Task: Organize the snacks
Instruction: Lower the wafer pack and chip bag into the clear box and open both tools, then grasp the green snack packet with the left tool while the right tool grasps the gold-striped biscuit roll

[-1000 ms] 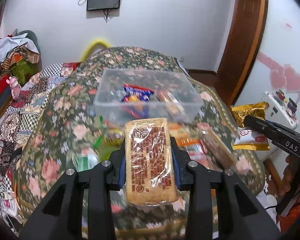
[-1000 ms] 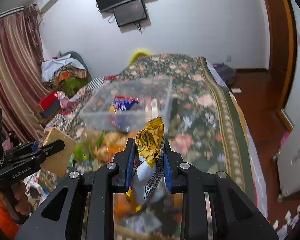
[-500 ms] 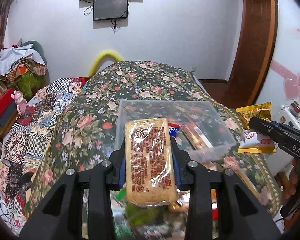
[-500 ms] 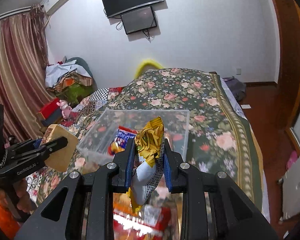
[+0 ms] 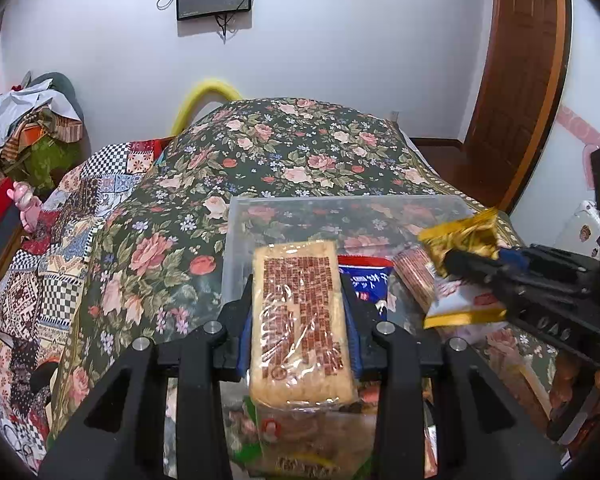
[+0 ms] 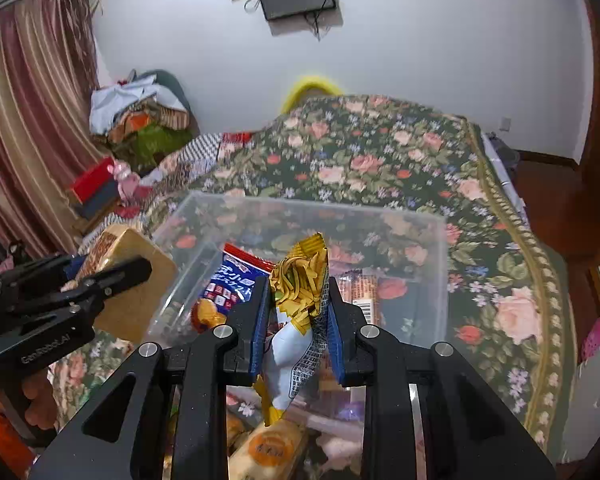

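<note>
The left gripper (image 5: 300, 312) pinches a cracker pack (image 5: 300, 320), the right gripper (image 6: 296, 320) a gold packet (image 6: 300, 292); hold both fully over the clear bin (image 6: 440, 280) before spreading the jaws.

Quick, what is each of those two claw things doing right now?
Left gripper: jaws closed on the clear-wrapped biscuit pack.
Right gripper: jaws closed on the gold-and-white snack packet.
</note>
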`<state>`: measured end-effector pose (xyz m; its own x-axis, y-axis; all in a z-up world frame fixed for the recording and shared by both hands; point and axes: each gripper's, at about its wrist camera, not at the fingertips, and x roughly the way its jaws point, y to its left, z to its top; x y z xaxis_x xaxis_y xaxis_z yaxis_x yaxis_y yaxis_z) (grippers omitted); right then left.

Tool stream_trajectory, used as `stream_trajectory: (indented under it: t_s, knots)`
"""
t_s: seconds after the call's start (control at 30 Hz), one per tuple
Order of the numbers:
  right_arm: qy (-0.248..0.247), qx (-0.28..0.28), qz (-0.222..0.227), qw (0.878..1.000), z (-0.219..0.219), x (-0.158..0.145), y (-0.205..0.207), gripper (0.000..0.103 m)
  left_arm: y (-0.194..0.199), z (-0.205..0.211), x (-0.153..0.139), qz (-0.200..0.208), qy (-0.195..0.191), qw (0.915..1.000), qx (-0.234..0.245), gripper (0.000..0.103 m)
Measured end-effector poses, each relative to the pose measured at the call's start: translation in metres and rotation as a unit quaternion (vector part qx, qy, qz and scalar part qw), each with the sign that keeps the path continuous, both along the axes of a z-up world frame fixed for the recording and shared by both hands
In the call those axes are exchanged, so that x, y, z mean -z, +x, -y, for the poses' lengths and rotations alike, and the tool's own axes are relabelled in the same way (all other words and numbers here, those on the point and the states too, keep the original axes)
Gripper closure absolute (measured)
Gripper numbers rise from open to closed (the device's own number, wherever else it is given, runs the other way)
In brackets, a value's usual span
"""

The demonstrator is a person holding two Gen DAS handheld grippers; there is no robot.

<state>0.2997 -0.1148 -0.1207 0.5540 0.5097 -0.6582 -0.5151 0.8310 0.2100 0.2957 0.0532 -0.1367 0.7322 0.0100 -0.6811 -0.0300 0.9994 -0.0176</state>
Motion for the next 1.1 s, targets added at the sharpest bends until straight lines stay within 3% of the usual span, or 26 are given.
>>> stream_trajectory:
  t_s: [0.23, 0.43, 0.5, 0.8, 0.87, 0.97, 1.1]
  knots:
    - [-0.024, -0.014, -0.026, 0.999, -0.011, 0.020, 0.012, 0.079, 0.013, 0.002, 0.005, -0.006, -0.001, 1.0000, 0.003, 0.067]
    - [-0.039, -0.021, -0.047, 0.998, -0.014, 0.029, 0.011, 0.072, 0.021, -0.001, 0.011, -0.025, -0.005, 0.9997, -0.004, 0.066]
    - [-0.041, -0.019, -0.044, 0.998, -0.013, 0.027, 0.007, 0.059, 0.021, -0.004, 0.010, -0.029, -0.014, 0.9995, -0.006, 0.061]
    - [-0.039, -0.008, 0.007, 0.999, 0.005, -0.008, -0.021, 0.040, -0.016, -0.005, -0.024, 0.012, -0.002, 0.9999, 0.000, 0.044]
    - [-0.039, -0.003, 0.025, 0.999, 0.013, -0.018, -0.034, 0.039, -0.028, -0.005, -0.030, 0.016, 0.003, 0.9999, 0.002, 0.038]
    - [-0.035, 0.002, 0.038, 0.999, 0.026, -0.027, -0.050, 0.038, -0.047, -0.010, -0.035, 0.020, 0.003, 0.9998, -0.006, 0.019]
    - [-0.022, 0.013, 0.041, 0.999, 0.046, -0.033, -0.067, 0.030, -0.073, -0.022, -0.031, 0.009, -0.001, 0.9999, -0.013, 0.016]
